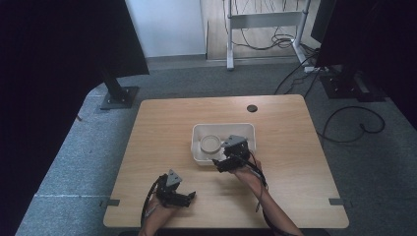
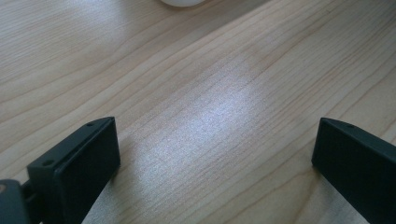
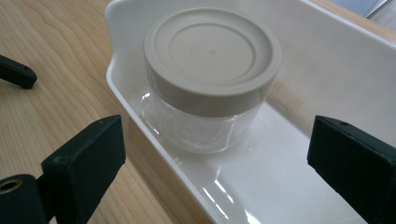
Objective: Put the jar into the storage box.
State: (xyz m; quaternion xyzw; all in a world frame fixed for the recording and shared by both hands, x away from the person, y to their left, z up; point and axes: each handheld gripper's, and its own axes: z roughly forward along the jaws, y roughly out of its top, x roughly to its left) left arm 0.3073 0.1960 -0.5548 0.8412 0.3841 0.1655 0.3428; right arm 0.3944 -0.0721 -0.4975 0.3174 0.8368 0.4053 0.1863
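A clear plastic jar with a beige screw lid [image 1: 210, 143] [image 3: 212, 53] stands upright in the left end of a white plastic bin [image 1: 246, 129] [image 3: 327, 56] at the middle of the wooden table [image 1: 162, 128]. My right gripper [image 1: 222, 161] [image 3: 215, 128] hovers at the bin's near edge, open, its jaws wide on either side of the jar and short of touching it. My left gripper [image 1: 189, 197] [image 2: 215, 126] sits low over bare wood near the front edge, open and holding nothing.
A white rim [image 2: 183, 2] peeks in at the top of the left gripper view. A black jaw tip [image 3: 16, 74] lies on the wood, left in the right gripper view. A cable hole [image 1: 252, 108] sits near the table's far edge. Black stands and cables [image 1: 344, 118] are on the floor.
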